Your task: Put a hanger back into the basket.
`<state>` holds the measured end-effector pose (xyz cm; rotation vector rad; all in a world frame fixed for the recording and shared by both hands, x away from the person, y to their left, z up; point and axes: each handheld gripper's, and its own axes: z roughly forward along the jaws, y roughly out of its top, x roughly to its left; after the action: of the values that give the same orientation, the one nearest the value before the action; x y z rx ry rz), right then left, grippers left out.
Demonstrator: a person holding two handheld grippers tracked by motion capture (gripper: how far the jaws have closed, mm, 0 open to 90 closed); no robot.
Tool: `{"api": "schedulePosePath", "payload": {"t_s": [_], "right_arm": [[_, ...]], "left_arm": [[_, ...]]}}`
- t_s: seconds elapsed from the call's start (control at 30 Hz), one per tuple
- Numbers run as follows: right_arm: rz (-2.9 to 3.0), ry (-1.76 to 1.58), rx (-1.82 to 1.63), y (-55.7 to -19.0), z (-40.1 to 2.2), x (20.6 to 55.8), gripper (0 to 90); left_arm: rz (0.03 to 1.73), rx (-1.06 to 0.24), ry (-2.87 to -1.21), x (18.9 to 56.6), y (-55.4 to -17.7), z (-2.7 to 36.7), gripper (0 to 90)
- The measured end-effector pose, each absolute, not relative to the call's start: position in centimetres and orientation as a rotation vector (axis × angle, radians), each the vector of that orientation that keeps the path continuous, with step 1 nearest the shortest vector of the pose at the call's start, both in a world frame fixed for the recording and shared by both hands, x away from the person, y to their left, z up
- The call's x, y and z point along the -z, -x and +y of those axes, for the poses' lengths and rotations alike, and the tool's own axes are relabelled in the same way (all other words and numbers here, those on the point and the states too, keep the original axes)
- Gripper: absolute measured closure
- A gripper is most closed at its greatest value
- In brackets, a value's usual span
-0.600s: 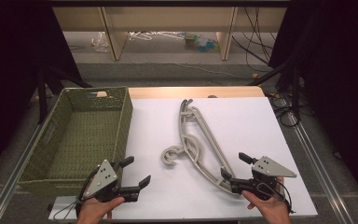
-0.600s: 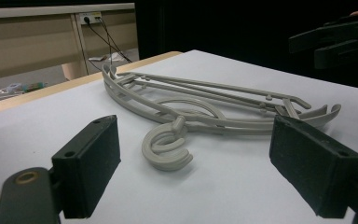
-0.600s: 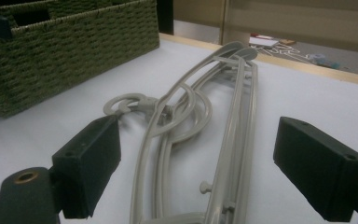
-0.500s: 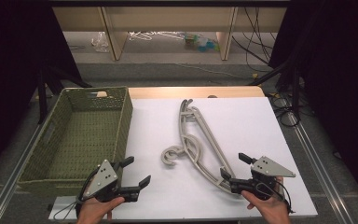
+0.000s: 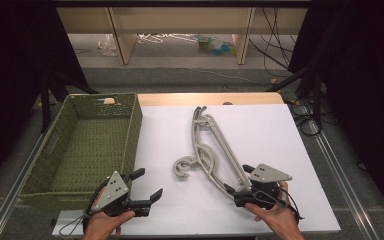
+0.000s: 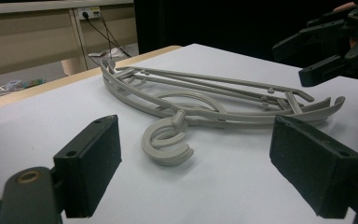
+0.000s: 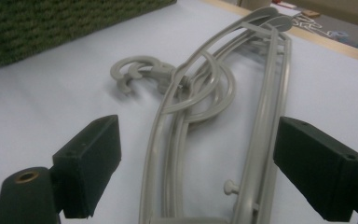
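Hands at the near edge of the white table (image 5: 290,125), each with a gripper. Right gripper (image 5: 241,180) spread wide, nothing pinched, straddling the near end of the grey hangers (image 5: 212,150); in the right gripper view the same hangers (image 7: 214,116) running between the two black jaws, no pad touching plastic. Left gripper (image 5: 147,186) likewise spread and empty, low over bare table between basket and hangers, pointed toward the hooks (image 6: 165,142).

Further out, hangers stacked flat, lying diagonally across the middle of the table, hooks curled toward the basket side, far ends near the table's back edge. To the left, green woven basket (image 5: 130,127) standing just beside the table sheet, nothing visible inside.

Likely step: closing on the stack to lift it. Best done by settling the right jaws lower and square across both arms before squeezing, so all hangers come up together instead of one sliding free. Worth steadying the hook end with the left gripper, since a long stack held at one tip will probably droop and twist. Slow lift, then over the basket wall.
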<state>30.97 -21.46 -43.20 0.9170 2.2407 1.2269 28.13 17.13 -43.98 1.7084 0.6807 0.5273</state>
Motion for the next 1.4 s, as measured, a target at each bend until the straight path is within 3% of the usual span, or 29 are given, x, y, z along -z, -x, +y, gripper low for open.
{"api": "schedulePosePath", "payload": {"t_s": [0.3,0.7,1.0,1.17,1.4], "right_arm": [[2.408,-0.755,-0.997,-32.3,-17.0,43.3,22.1],[2.569,-0.773,-0.707,-35.9,-13.6,45.6,20.5],[2.621,-0.824,-0.539,-37.8,-12.2,46.0,41.3],[2.624,-0.875,-0.489,-38.2,-11.9,45.8,41.8],[2.667,-0.944,-0.513,-38.3,-12.8,45.3,60.0]], "left_arm": [[0.666,-0.540,-1.713,44.1,-28.2,17.1,16.3],[0.663,-0.551,-1.741,44.2,-28.3,17.1,16.4],[0.658,-0.554,-1.743,44.2,-28.3,17.2,16.7],[0.652,-0.551,-1.739,44.3,-28.4,17.2,16.8],[0.651,-0.562,-1.755,44.2,-28.4,17.3,16.9]]}}
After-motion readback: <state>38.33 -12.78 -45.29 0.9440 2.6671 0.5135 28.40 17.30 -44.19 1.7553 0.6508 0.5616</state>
